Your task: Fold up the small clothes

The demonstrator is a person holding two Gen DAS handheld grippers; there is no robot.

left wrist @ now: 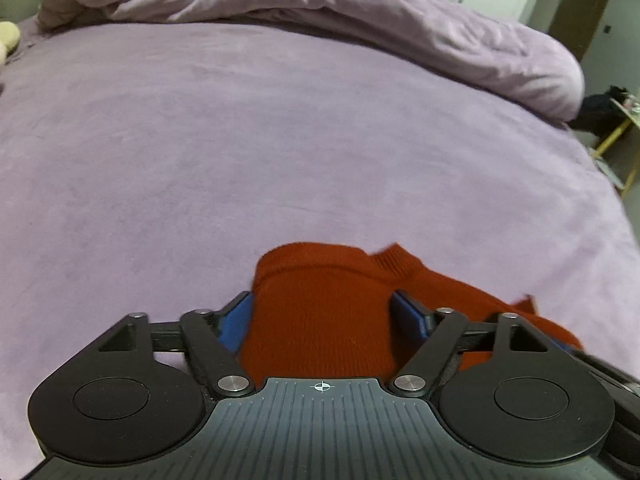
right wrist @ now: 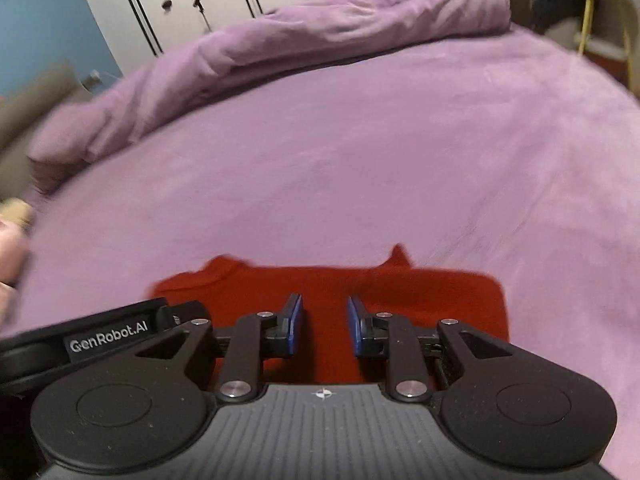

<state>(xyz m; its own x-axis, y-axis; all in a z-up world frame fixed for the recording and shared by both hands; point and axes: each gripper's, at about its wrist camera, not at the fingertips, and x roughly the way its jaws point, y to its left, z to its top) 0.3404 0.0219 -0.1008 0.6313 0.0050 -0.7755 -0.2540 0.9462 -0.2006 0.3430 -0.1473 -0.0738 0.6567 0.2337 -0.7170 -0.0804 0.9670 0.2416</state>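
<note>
On the near edge of the purple bed (left wrist: 280,140) lies the red knit garment (left wrist: 320,320), and the left gripper (left wrist: 324,316) has its blue pads spread wide to either side of it. Just right, the right gripper (right wrist: 323,322) hangs over the same cloth, fingers slightly parted, gripping nothing; a rumpled duvet (right wrist: 320,28) lies at the far side.

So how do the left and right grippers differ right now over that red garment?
The left gripper stands wide open, its blue pads flanking a bunched hump of the red garment; the right gripper shows only a narrow gap, over a flatter stretch of cloth. The left's pads look close against the fabric; the right's seem clear of it, nothing pinched. Both point down at the same garment on the purple bedspread.
</note>
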